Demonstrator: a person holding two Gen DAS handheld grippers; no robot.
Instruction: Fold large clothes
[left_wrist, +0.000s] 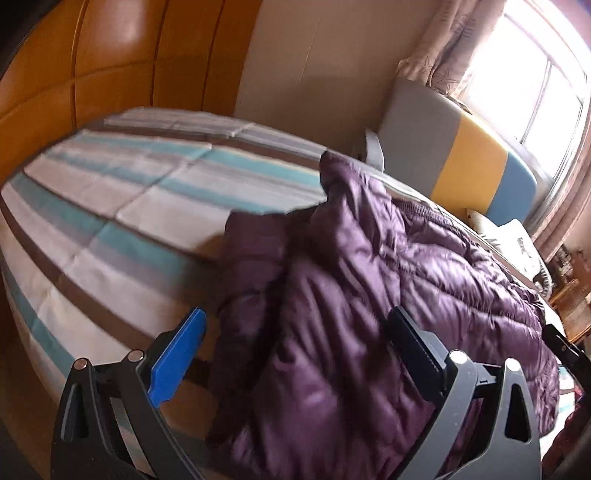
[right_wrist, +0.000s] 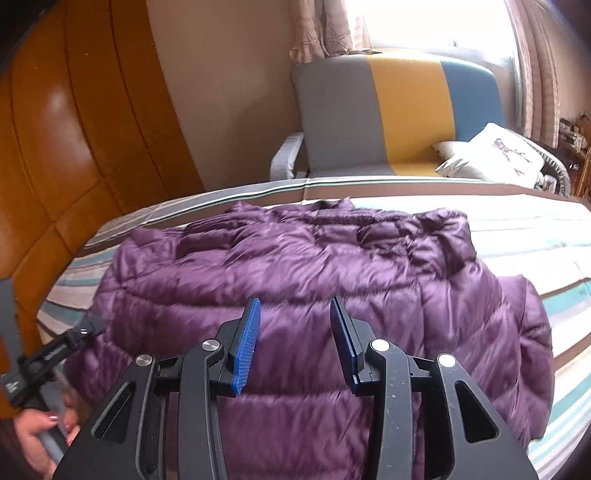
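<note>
- No brand or label can be read anywhere; small white lettering on the black body of the left gripper (right_wrist: 79, 332), seen at the left edge of the right wrist view, is too blurred to make out.
- One garment: a purple quilted puffer jacket (right_wrist: 314, 280) lies spread across the bed (right_wrist: 535, 236), its collar toward the far edge and one sleeve hanging at the near right side.
- One striped bedspread (left_wrist: 122, 206) in teal, white, grey and brown covers the bed under the jacket.
- One armchair (right_wrist: 399, 110) with grey, yellow and blue panels stands beyond the bed, by the window (left_wrist: 532, 92).
- One white cushion (right_wrist: 495, 155) with a dark printed figure lies on the chair seat.
- Left gripper (left_wrist: 295, 350): jaws spread wide, over the jacket's near edge, with nothing clamped between them.
- Right gripper (right_wrist: 295, 343): jaws parted, narrower than the left's, above the jacket's lower back, holding nothing.
- One hand (right_wrist: 44, 435) with dark red nails grips the left tool's handle.
- Orange padded wall panels (right_wrist: 66, 122) stand left of the bed.
</note>
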